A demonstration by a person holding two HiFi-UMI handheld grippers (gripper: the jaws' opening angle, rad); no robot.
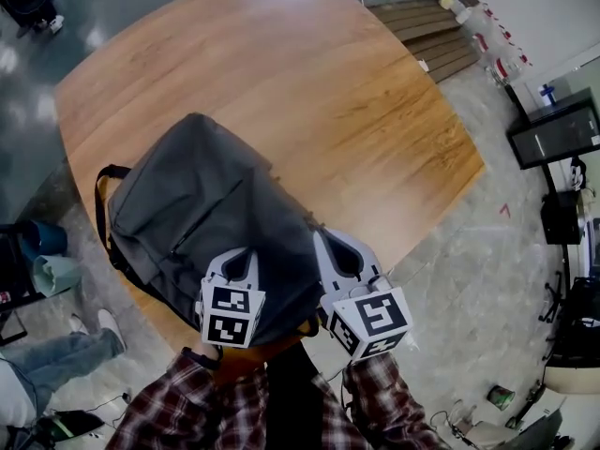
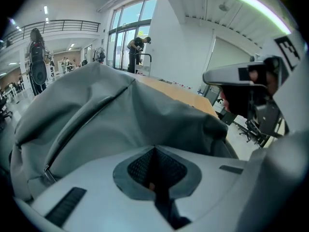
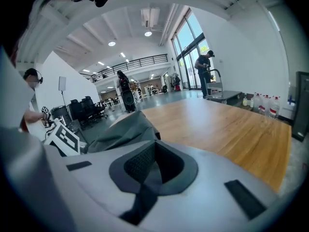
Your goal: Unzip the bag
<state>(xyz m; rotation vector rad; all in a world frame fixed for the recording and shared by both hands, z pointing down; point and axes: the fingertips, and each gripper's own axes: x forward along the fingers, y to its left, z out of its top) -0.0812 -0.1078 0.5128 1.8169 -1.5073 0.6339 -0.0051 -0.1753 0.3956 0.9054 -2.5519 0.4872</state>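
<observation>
A grey backpack [image 1: 197, 214] lies on the wooden table [image 1: 328, 92] near its front left edge, with a black strap at its left side. My left gripper [image 1: 236, 256] rests over the bag's near end, its jaws closed together. In the left gripper view the bag [image 2: 120, 120] fills the space ahead, and a zipper line [image 2: 82, 129] runs diagonally across it. My right gripper [image 1: 330, 242] hovers just right of the bag's near corner, also shut with nothing visible between its jaws. The right gripper view shows the bag [image 3: 120, 129] to the left and the table [image 3: 227, 124] ahead.
The table's front edge runs just under both grippers. A seated person's legs [image 1: 56, 354] and a blue bin [image 1: 42, 242] are at the left on the floor. A dark monitor [image 1: 553, 134] stands at the right. Bottles [image 1: 487, 36] sit at the back right.
</observation>
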